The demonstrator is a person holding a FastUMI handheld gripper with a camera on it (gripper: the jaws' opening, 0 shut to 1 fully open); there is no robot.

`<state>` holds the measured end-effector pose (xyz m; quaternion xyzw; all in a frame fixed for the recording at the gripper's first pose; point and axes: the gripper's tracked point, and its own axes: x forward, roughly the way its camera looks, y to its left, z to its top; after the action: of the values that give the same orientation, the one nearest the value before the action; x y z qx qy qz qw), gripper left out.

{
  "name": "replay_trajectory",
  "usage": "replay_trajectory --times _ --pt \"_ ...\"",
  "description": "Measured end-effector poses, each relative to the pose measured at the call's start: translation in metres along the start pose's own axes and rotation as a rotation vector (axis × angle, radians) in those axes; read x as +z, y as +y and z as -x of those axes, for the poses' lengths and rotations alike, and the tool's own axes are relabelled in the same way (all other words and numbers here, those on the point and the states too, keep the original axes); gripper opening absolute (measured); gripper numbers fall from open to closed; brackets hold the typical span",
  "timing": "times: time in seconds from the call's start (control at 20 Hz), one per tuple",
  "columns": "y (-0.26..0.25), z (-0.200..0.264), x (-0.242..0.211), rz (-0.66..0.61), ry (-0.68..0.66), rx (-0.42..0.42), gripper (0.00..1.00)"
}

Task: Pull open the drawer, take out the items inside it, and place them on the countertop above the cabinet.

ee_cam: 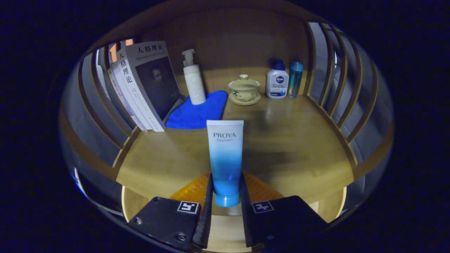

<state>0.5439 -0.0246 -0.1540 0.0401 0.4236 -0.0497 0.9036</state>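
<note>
**Table stock, one tube in transit**

- Books [146,84]: far left, leaning against the slatted side.
- Pump bottle [193,79]: upright on a blue cloth [198,112], right of the books.
- Tube [225,158]: centre, near; cap down, clamped by the tongs [226,191], both fingers pressing its lower end.
- Lidded cup [244,89] on saucer: far, right of centre.
- White bottle [277,82], slim blue bottle [295,79]: far right, side by side.

Progress, judged: the tube looks lifted out and carried over the table [291,140], not yet set down.

Unclear: drawer below the tongs is barely seen; whether more items remain inside cannot be told.
</note>
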Motion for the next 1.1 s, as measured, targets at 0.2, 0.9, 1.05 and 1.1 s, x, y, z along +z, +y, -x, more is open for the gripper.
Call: replay_trajectory --times 0.2,0.9,1.05,1.1 --pt "-0.007 -0.007 0.001 0.022 0.003 -0.058 0.46" --pt "0.013 0.102 -0.007 0.021 -0.161 0.051 0.83" --pt "0.021 0.136 -0.018 0.078 -0.229 0.077 0.82" --pt "0.023 0.147 -0.024 0.090 -0.257 0.083 0.82"
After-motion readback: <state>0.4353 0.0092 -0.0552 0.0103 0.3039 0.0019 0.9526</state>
